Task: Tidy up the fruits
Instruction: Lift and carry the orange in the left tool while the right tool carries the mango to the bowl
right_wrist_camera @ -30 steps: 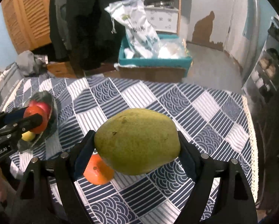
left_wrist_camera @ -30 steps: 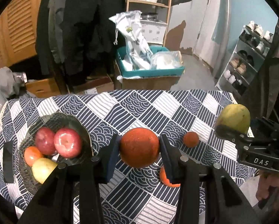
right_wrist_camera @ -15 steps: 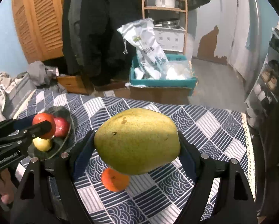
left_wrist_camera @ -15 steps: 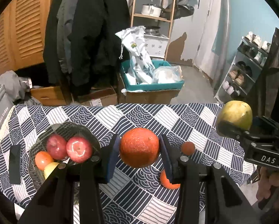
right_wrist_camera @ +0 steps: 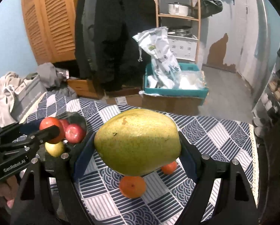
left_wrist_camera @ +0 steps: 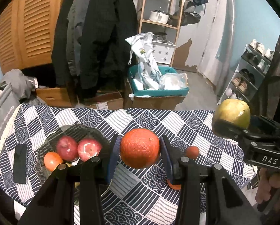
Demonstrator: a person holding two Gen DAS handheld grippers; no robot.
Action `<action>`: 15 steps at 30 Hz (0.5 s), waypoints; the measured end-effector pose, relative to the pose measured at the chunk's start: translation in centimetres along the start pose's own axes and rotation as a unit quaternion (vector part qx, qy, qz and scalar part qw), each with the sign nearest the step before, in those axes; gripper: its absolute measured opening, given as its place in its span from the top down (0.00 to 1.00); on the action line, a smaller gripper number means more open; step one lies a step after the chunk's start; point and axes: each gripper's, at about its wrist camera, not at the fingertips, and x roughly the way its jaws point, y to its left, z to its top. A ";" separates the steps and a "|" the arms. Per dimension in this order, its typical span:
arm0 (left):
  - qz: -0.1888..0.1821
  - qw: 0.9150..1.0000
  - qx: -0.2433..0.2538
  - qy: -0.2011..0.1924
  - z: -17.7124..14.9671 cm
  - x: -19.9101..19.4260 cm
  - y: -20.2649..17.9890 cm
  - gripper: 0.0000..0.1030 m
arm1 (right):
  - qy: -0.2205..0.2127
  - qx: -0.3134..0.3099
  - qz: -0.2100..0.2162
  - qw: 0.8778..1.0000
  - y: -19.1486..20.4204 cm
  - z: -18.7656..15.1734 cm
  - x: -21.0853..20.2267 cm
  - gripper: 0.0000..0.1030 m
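Observation:
My left gripper (left_wrist_camera: pixel 140 152) is shut on a large orange (left_wrist_camera: pixel 139 148) and holds it well above the table. My right gripper (right_wrist_camera: pixel 137 143) is shut on a green-yellow mango (right_wrist_camera: pixel 138 140), also held high; the mango shows at the right of the left wrist view (left_wrist_camera: pixel 232 112). A dark glass bowl (left_wrist_camera: pixel 72 129) at the table's left holds two red apples (left_wrist_camera: pixel 76 149), an orange fruit (left_wrist_camera: pixel 51 160) and a yellow fruit (right_wrist_camera: pixel 54 148). Two small oranges (right_wrist_camera: pixel 132 186) (right_wrist_camera: pixel 169 167) lie on the patterned cloth under the mango.
The table has a blue and white patterned cloth (left_wrist_camera: pixel 132 120). A black flat object (left_wrist_camera: pixel 20 163) lies at its left edge. Behind the table stand cardboard boxes, a teal bin with bags (left_wrist_camera: pixel 158 86), hanging coats, a wooden shelf and a shoe rack (left_wrist_camera: pixel 252 71).
Both grippers have risen and drawn back from the table with their fruit, so the table and bowl look lower and farther. The grips have not changed.

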 end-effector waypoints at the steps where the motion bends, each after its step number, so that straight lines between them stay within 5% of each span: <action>1: 0.001 1.000 -0.002 0.000 0.0 0.0 0.3 0.58 | 0.001 -0.001 0.003 1.000 0.3 0.1 0.1 0.19; 15: 0.029 0.999 -0.041 0.014 -1.0 0.0 5.0 0.58 | 0.025 -0.016 0.039 0.999 4.6 1.5 3.5 0.19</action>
